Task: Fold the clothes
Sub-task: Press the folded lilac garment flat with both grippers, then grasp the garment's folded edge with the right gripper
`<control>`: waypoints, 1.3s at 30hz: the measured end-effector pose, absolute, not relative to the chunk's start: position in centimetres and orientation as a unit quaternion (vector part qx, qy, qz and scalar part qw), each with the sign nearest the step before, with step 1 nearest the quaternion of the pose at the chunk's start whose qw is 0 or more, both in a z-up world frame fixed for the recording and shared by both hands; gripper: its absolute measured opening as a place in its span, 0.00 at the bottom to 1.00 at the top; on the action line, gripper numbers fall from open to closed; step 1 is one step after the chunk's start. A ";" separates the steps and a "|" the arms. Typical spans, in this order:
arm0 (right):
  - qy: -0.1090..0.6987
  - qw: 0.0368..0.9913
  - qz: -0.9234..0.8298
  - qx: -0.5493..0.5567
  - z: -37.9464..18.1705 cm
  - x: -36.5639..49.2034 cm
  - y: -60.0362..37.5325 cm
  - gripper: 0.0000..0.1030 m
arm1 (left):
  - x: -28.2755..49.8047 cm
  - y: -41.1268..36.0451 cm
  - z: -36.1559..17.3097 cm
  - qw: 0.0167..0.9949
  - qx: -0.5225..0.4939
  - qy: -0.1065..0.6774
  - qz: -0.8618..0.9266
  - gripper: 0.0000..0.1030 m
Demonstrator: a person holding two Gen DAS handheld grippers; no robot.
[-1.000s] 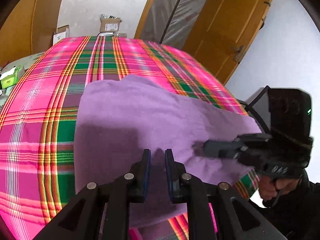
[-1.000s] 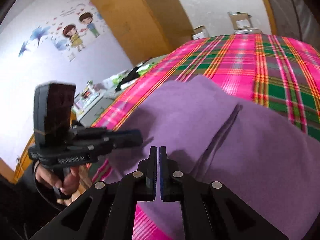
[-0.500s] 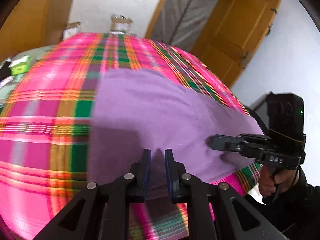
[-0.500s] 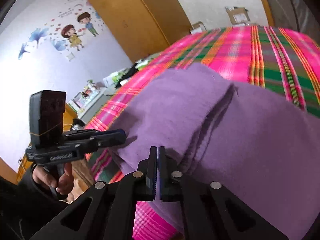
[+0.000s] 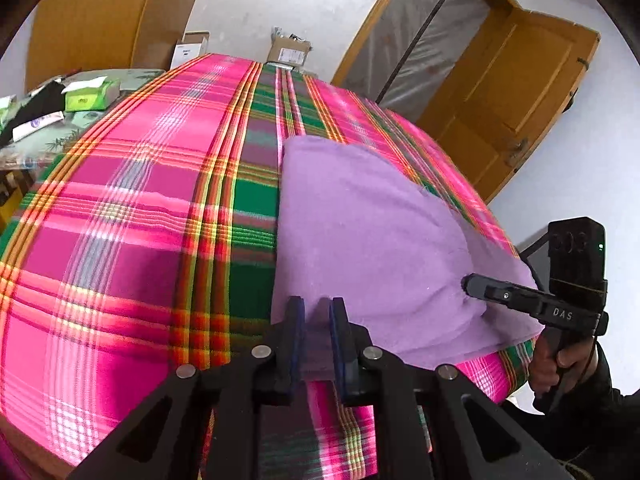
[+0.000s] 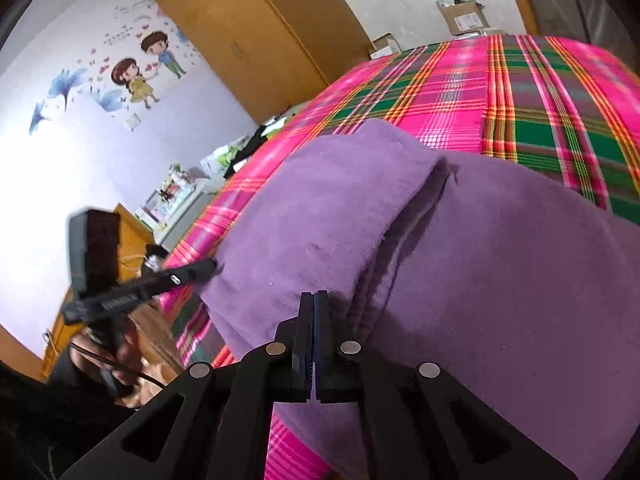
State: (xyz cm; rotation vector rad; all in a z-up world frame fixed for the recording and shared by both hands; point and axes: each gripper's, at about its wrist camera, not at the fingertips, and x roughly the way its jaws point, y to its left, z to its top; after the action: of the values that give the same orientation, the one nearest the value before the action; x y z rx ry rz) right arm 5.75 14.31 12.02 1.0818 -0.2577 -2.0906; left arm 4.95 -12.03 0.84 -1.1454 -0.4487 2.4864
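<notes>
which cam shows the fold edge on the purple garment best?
Right wrist. The folded-over layer's edge runs down the middle of the purple garment, shadowed, toward the right gripper. Left wrist shows the same garment mostly as one smooth surface, the fold edge only a faint step at far right.

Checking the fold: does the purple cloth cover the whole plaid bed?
No, the purple cloth covers only part of the plaid bed, whose left side lies bare.
</notes>
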 end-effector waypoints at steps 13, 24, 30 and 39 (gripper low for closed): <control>-0.088 0.377 -0.821 0.420 11.8 6.2 14.5 0.00 | 5.8 -12.0 0.7 0.188 -0.399 -0.149 0.885 0.13; -0.106 0.326 -0.837 0.427 11.8 6.2 16.6 0.06 | 4.9 -8.4 2.9 0.226 -0.389 -0.122 0.885 0.13; -0.184 0.318 -0.827 0.427 12.6 3.3 17.4 0.25 | 4.1 -5.3 3.1 0.265 -0.394 -0.101 0.874 0.13; -0.233 0.310 -0.799 0.460 11.0 0.6 17.8 0.28 | 3.8 -1.9 1.8 0.305 -0.416 -0.083 0.853 0.13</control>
State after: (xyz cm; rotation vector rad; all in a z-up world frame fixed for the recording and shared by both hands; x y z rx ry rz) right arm 0.61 17.75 10.98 1.2151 -0.6145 -2.1112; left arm 3.78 -1.91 1.85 -1.1011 -0.2207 2.2586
